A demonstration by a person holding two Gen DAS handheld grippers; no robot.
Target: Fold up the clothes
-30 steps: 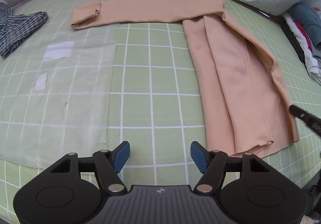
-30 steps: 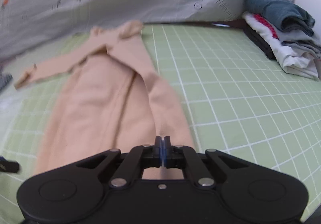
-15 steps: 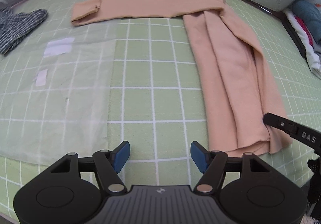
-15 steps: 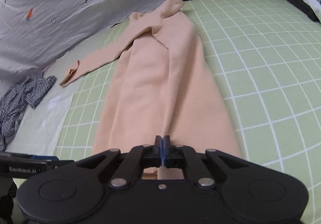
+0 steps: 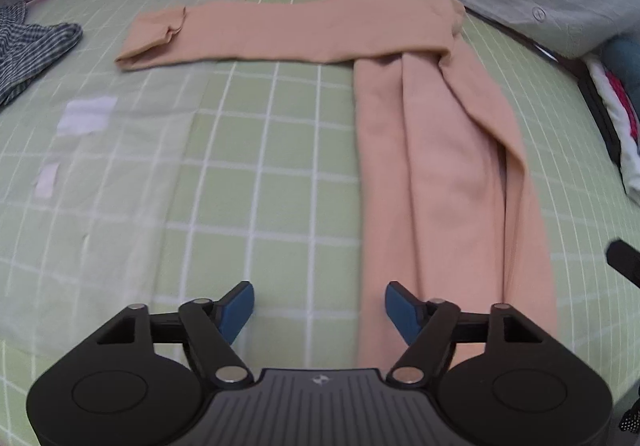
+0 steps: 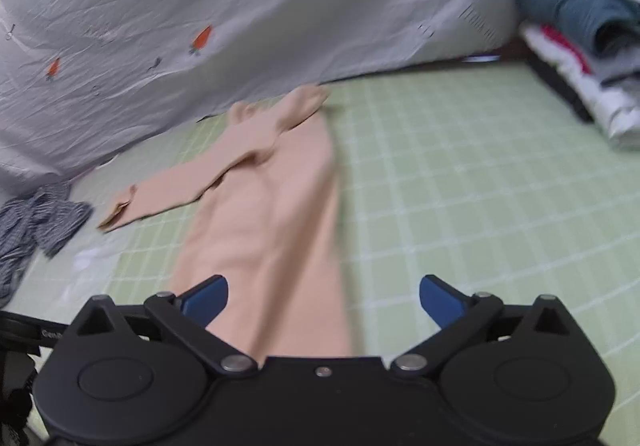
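Folded pile [image 5: 618,114] cut off (right edge).

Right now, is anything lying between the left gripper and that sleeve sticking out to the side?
Nothing visible. Between the open left gripper and the sleeve lies only bare green checked sheet. The checked cloth sits off to the left, clear of that path.

This looks like a home bedroom. The work surface is a bed covered with a green checked sheet [image 5: 280,150], and a grey quilt printed with small carrots [image 6: 240,18] is bunched along its far side. A stack of folded clothes [image 6: 580,58] sits at one edge, and a crumpled checked garment [image 6: 36,222] lies at the other.
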